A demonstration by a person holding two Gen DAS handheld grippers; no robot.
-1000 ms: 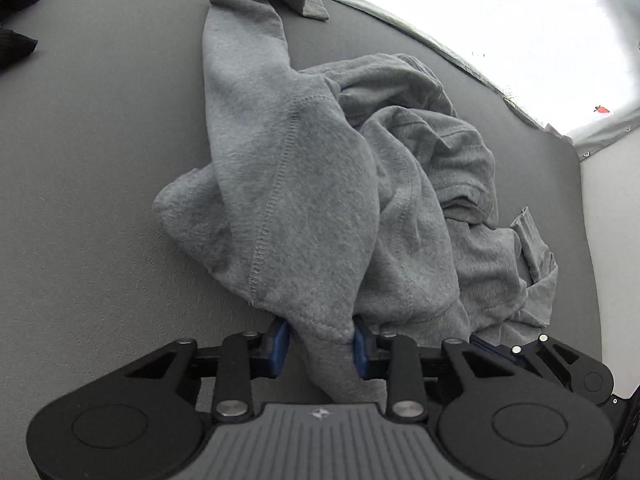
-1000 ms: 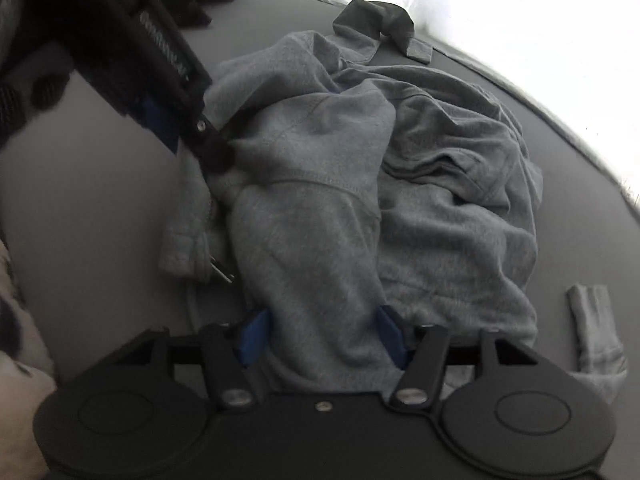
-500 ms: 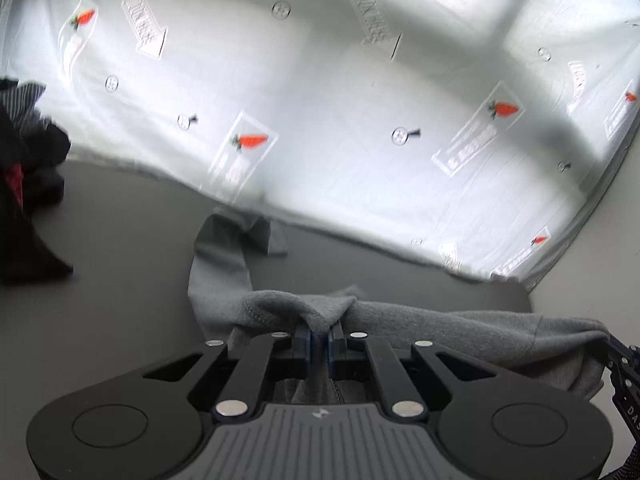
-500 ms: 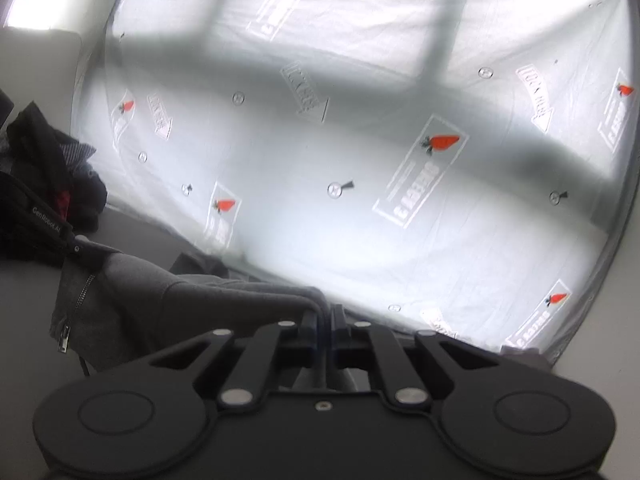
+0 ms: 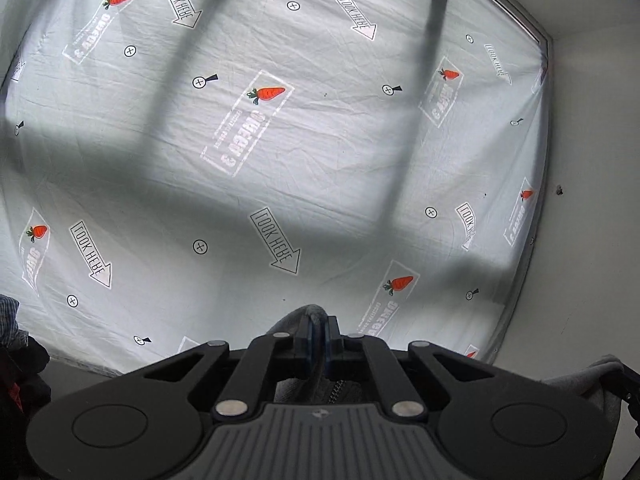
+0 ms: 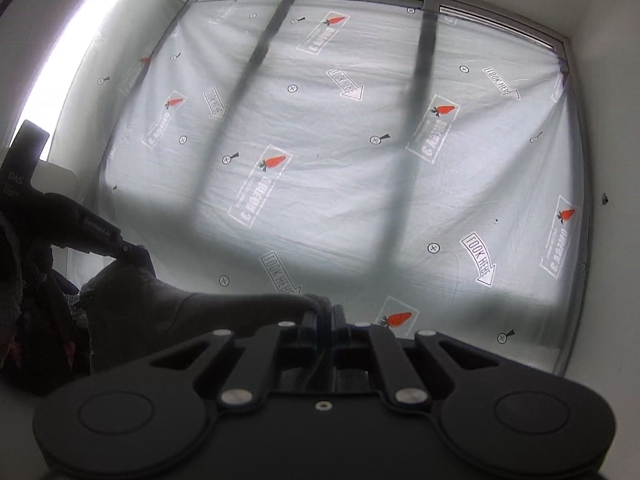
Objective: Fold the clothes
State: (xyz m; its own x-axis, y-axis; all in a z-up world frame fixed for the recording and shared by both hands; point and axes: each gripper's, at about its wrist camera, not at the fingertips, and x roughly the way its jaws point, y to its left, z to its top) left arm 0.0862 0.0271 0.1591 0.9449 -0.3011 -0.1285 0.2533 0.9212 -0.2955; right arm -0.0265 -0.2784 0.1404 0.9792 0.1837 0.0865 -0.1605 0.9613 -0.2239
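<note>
Only a sliver of the grey surface point(image 5: 86, 370) shows — a dark heap of clothes point(image 5: 20, 364) sits at its left.

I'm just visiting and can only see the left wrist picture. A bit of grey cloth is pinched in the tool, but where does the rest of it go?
Observer: In the right wrist view the grey garment runs as a band from the left tool across to the right tool.
Visitor: Is that other tool gripping it too?
Observer: Yes, its jaws are closed on a fold of the fabric.
Visitor: Is there anything beside the carrot sheet?
Observer: A bright uncovered strip of window shows to the left of the carrot sheet.
</note>
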